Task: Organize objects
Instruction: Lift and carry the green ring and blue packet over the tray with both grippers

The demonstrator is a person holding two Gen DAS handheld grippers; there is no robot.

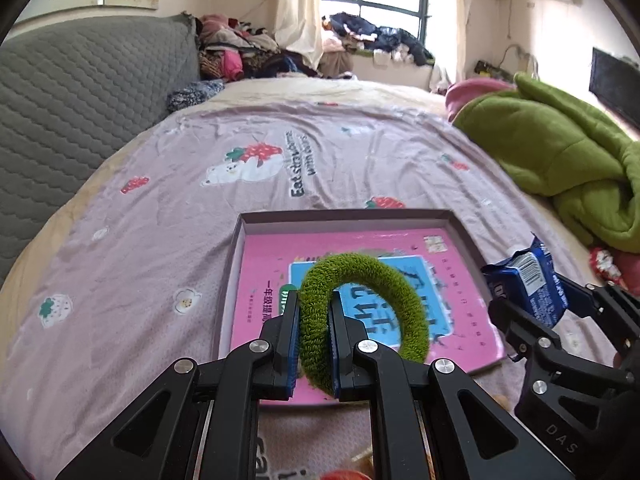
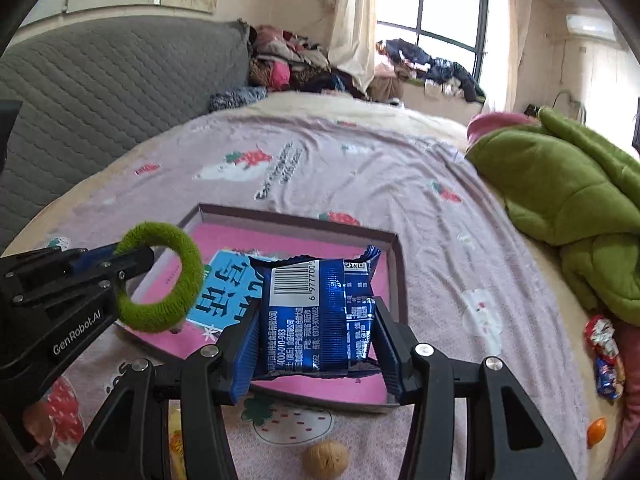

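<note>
Green and fuzzy, the hair tie [image 1: 362,312] is clamped in the left gripper [image 1: 314,340], hanging above the shallow box [image 1: 460,224] on the bed [image 1: 140,260]. The right gripper [image 2: 316,344] is closed on the blue snack packet [image 2: 320,312], held over the box's near right part. A pink book [image 1: 272,280] already lies flat inside. Both things seem to be in mid-delivery; the next move likely calls for lowering each one onto the book, then opening the jaws without letting the tie snag on a pad. A walnut [image 2: 325,456], a small orange thing [image 2: 597,431] and a candy wrapper [image 2: 604,352] wait outside the box. The box's near edge is hidden behind the grippers, and the book's title is too blurred to read.
</note>
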